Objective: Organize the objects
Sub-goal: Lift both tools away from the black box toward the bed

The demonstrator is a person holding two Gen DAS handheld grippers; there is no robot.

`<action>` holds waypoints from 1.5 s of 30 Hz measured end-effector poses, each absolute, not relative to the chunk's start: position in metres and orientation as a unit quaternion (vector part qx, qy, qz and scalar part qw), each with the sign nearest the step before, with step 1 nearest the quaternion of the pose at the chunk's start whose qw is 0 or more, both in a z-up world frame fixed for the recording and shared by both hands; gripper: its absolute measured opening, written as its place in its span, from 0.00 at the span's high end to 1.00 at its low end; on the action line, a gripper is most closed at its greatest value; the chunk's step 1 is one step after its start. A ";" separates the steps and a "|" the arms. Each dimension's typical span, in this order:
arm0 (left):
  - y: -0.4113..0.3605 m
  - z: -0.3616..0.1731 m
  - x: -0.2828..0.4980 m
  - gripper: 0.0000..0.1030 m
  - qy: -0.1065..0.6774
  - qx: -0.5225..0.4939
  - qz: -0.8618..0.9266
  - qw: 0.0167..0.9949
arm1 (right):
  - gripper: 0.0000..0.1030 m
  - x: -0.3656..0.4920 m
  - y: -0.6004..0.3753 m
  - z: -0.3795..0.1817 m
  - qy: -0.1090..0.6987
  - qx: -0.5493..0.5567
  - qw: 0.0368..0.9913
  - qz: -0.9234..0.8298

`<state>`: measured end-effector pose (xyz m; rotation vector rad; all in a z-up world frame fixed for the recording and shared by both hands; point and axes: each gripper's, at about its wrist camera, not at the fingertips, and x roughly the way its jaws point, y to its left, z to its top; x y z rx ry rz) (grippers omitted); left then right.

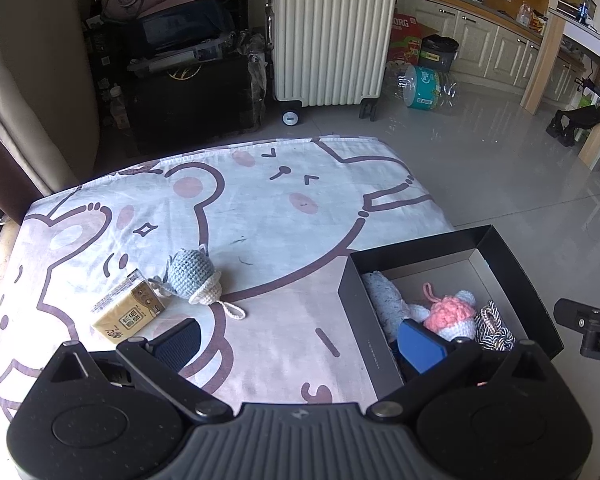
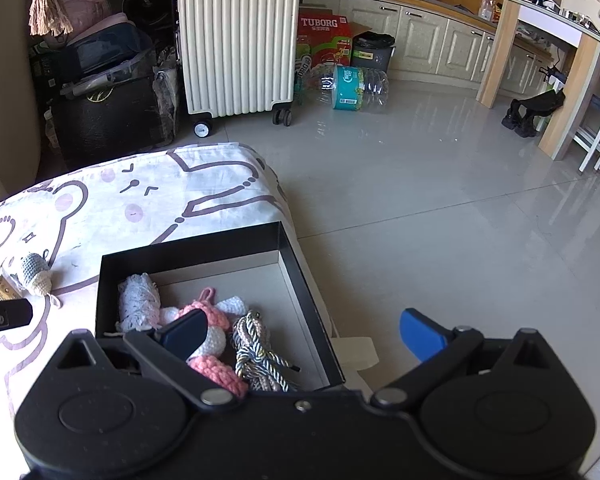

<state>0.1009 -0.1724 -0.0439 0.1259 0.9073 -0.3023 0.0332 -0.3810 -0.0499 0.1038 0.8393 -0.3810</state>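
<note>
A black open box (image 1: 350,308) (image 2: 296,264) sits at the right edge of a table covered by a cartoon-bear cloth (image 1: 260,208). Inside lie a pale blue knit piece (image 1: 382,300) (image 2: 138,300), a pink-and-white crochet toy (image 1: 450,316) (image 2: 216,338) and a striped cord bundle (image 1: 494,326) (image 2: 260,354). A blue-grey crochet toy (image 1: 194,276) (image 2: 36,272) and a yellow tissue pack (image 1: 128,306) lie on the cloth to the left. My left gripper (image 1: 300,340) is open above the cloth and the box's left wall. My right gripper (image 2: 304,334) is open wide over the box, nothing between its fingers.
Beyond the table stand a cream suitcase (image 2: 238,40), dark bags and boxes (image 2: 108,92), a large plastic bottle (image 2: 354,88) on the tiled floor, and a wooden table leg (image 2: 496,52) at right. The right gripper's side shows at the left wrist view's right edge (image 1: 592,326).
</note>
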 end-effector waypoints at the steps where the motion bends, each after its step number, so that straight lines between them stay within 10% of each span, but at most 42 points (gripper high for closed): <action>1: -0.173 -0.044 0.101 0.00 0.436 0.061 -0.146 0.886 | 0.00 0.033 -0.382 -0.050 0.405 0.050 0.894 -0.184; 45: -0.024 -0.045 0.110 0.00 0.441 0.019 -0.029 0.897 | 0.00 0.090 -0.262 -0.058 0.411 0.024 0.908 -0.078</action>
